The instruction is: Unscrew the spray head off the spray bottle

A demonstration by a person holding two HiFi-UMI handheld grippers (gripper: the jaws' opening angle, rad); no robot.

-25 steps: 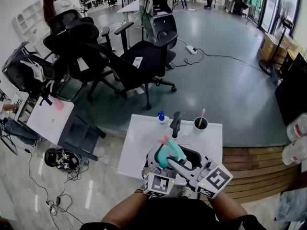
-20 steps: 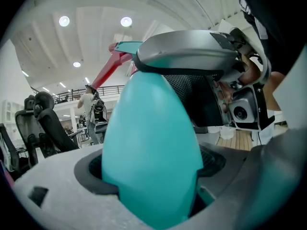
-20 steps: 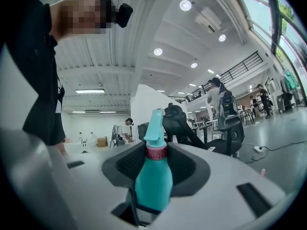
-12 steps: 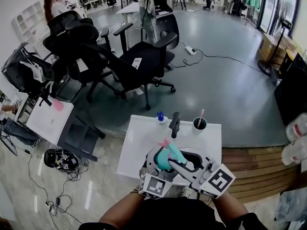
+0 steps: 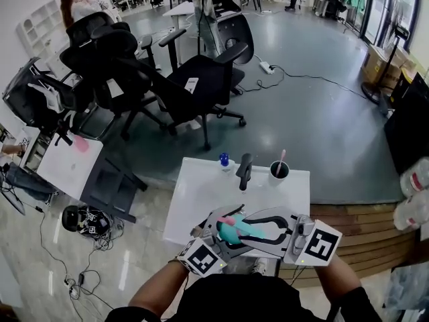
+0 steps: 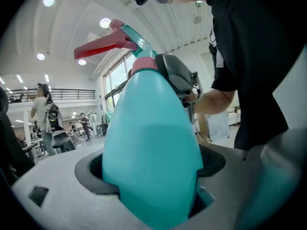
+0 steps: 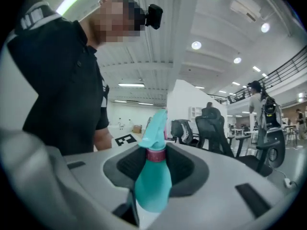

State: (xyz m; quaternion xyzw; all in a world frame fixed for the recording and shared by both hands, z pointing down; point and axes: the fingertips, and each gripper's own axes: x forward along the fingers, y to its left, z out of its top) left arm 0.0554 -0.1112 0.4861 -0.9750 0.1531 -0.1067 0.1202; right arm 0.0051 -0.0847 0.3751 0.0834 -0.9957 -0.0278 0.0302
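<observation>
Since spray head point(image 7: 154, 124) must turn against fixed body, we clamp left gripper point(image 6: 151, 166) on teal belly of spray bottle point(image 5: 236, 231), held over near edge of white table point(image 5: 194, 188). Right gripper point(image 7: 156, 163) jaws, just closing in, pinch pink collar point(image 7: 155, 155) beneath head, ready for twist.
</observation>
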